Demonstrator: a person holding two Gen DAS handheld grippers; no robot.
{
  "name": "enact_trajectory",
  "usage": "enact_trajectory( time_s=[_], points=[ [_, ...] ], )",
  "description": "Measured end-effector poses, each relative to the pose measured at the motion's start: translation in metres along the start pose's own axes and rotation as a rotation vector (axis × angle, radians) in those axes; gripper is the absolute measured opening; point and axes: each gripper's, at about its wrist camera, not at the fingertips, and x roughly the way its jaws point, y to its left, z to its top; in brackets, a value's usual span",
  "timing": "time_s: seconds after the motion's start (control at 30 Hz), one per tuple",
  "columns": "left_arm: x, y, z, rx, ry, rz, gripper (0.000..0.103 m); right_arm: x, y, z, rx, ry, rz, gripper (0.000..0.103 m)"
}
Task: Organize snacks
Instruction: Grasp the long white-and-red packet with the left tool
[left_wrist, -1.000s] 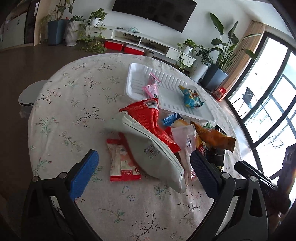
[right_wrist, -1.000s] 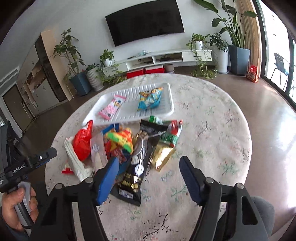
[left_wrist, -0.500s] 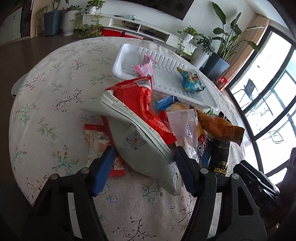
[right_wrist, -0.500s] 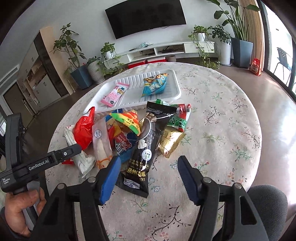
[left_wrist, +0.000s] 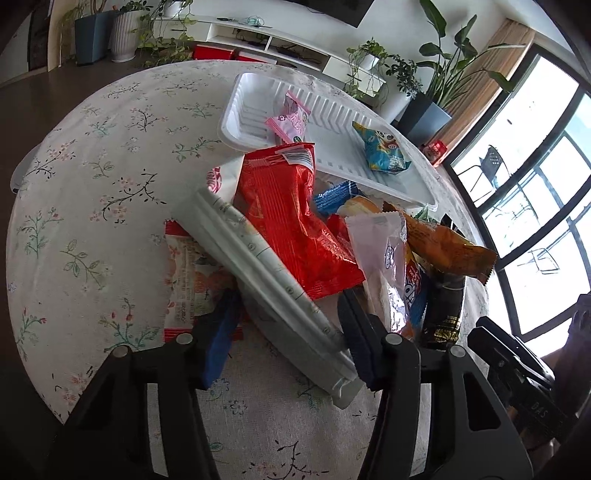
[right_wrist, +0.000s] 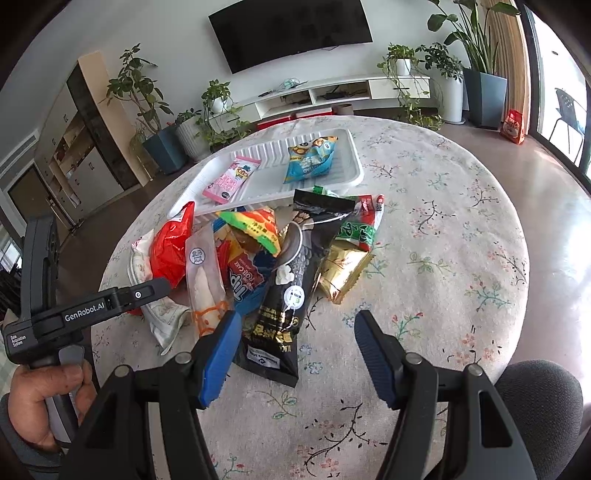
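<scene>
Left gripper (left_wrist: 286, 332) jaws closing around long pale grey-white snack pouch (left_wrist: 273, 280) lying on floral-clothed round desk (left_wrist: 92, 184), contact seemingly not yet made, right gripper (right_wrist: 297, 350) jaws spread above glossy black packet (right_wrist: 284, 306), white ribbed plastic tray (right_wrist: 343, 177) beyond pile.

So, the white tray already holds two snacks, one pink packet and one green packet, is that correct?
Not quite. The white tray holds two snacks, but beside the pink packet lies a blue packet, not a green one. The right wrist view shows this clearly.
</scene>
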Motion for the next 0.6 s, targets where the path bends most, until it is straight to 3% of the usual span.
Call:
enact_trajectory(
  time_s=[0.1, 0.43, 0.5, 0.6],
  points=[
    [-0.002, 0.003, -0.001, 0.021, -0.004, 0.025, 0.038, 0.001, 0.000, -0.001, -0.002, 0.006, 0.002, 0.068],
    [-0.012, 0.014, -0.007, 0.043, -0.009, 0.062, 0.036, 0.003, 0.001, 0.000, 0.000, 0.021, -0.003, 0.068],
    [-0.015, 0.016, -0.007, 0.057, -0.015, 0.064, 0.027, 0.005, 0.001, 0.000, 0.003, 0.029, -0.009, 0.068],
    [-0.017, 0.016, -0.009, 0.097, -0.007, 0.051, 0.023, 0.005, 0.000, 0.001, 0.008, 0.030, -0.017, 0.068]
  ],
)
